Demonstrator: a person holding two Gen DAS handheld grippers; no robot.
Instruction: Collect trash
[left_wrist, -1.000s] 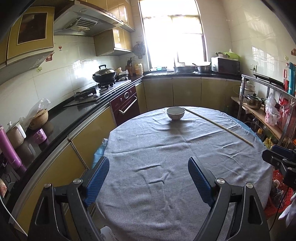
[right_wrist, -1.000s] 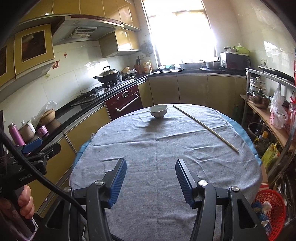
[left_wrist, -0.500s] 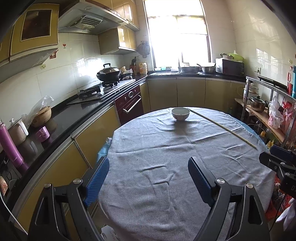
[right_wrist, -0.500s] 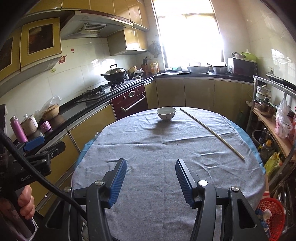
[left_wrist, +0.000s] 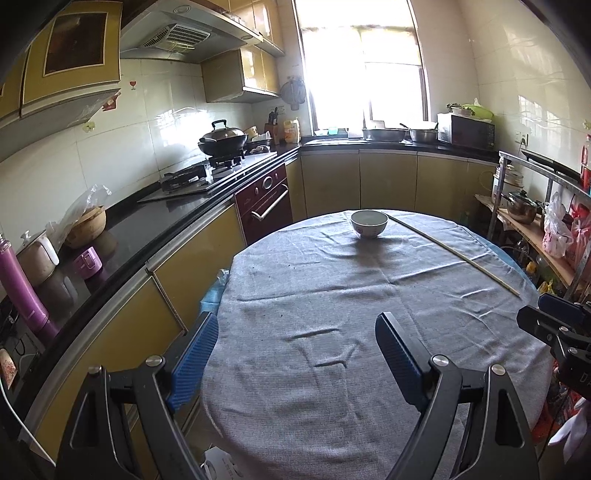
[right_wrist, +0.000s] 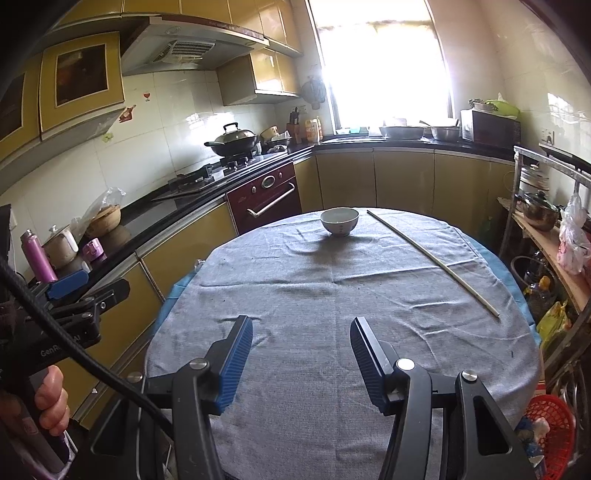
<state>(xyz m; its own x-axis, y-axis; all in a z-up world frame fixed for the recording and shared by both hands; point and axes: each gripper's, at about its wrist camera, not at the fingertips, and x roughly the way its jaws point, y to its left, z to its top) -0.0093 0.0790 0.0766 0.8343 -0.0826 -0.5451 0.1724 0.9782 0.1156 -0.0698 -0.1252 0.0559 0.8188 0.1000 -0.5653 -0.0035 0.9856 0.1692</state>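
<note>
A round table under a grey cloth (left_wrist: 332, 369) fills both views. On its far side stands a white bowl (left_wrist: 368, 224) (right_wrist: 339, 220). To the bowl's right a long thin stick (left_wrist: 454, 254) (right_wrist: 432, 258) lies slanted across the cloth. Small dark specks (left_wrist: 258, 271) dot the cloth on the left. My left gripper (left_wrist: 297, 350) hangs over the near left edge, open wide and empty. My right gripper (right_wrist: 301, 354) hovers over the near edge, jaws apart with nothing between them. A red basket (right_wrist: 550, 421) holding scraps sits on the floor at lower right.
A black counter (left_wrist: 122, 236) with a purple flask, jars and a stove with a wok curves along the left. A metal shelf (right_wrist: 546, 229) with pots and bags stands close to the table's right side. A hand (right_wrist: 48, 398) holds the left gripper's handle.
The right gripper has drifted a little to the left, so the bowl sits further right in its view. Both sets of jaws keep the same width.
</note>
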